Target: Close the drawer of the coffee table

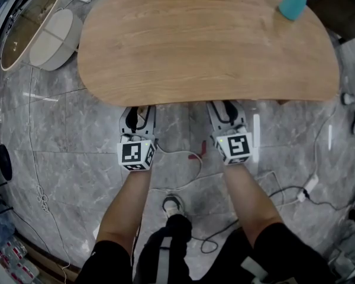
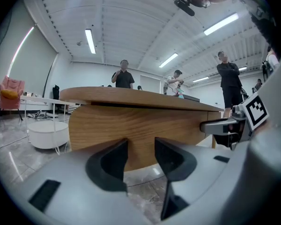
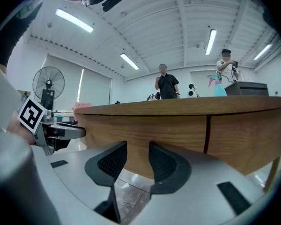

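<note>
the coffee table fills the upper part of the head view. its long wooden top runs side to side across the person, who is at its near long edge. the drawer sits under that edge, its wood front straight ahead of both tools and stretching crosswise to the way they point. from above none of it shows past the top, so it looks home or very nearly so, though i cannot tell whether it is fully flush. the left gripper and the right gripper sit side by side, level with each other, tips under the overhang, neither clearly nearer. each one's jaws stand apart with nothing between them, only the drawer face beyond. whether the tips touch the wood is unclear. in the right gripper view a dark vertical seam lies just right of the jaws, likely the drawer's end, so any last push should go straight forward, square to the front, with both grippers together.
</note>
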The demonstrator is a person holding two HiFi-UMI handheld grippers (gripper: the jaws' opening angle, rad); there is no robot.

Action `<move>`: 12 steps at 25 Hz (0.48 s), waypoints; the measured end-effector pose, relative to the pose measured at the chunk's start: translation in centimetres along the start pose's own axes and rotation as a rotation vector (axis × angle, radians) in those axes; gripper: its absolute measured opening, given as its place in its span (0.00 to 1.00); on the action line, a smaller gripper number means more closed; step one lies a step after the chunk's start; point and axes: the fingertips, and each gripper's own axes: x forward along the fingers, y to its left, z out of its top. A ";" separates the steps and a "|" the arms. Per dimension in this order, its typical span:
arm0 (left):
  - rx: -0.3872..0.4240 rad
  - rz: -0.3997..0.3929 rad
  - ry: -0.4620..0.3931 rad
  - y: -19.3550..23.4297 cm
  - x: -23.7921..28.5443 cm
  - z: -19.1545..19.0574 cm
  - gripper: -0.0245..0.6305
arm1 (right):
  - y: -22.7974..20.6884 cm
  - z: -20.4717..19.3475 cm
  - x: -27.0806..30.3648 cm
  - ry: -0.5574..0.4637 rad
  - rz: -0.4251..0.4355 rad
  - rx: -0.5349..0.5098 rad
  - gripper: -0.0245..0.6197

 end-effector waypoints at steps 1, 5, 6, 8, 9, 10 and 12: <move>0.010 -0.009 0.005 -0.2 0.0 0.0 0.31 | 0.0 0.0 -0.1 0.007 0.002 -0.002 0.26; 0.021 -0.010 0.037 -0.6 -1.2 -0.4 0.31 | 1.0 -0.6 -1.2 0.045 0.015 0.017 0.26; 0.015 0.000 0.051 -0.6 -1.8 -0.7 0.31 | 1.4 -0.7 -1.7 0.058 0.022 0.019 0.26; 0.008 0.019 0.085 -0.9 -3.4 -1.3 0.31 | 2.2 -0.8 -3.0 0.079 0.035 0.030 0.26; 0.008 0.028 0.100 -1.1 -4.3 -1.4 0.31 | 2.5 -0.6 -3.8 0.087 0.043 0.034 0.26; 0.006 0.036 0.112 -1.4 -5.3 -1.4 0.31 | 2.8 -0.3 -4.7 0.092 0.051 0.034 0.26; -0.005 0.059 0.126 -2.1 -7.3 -0.9 0.31 | 3.6 0.8 -6.6 0.098 0.077 0.020 0.26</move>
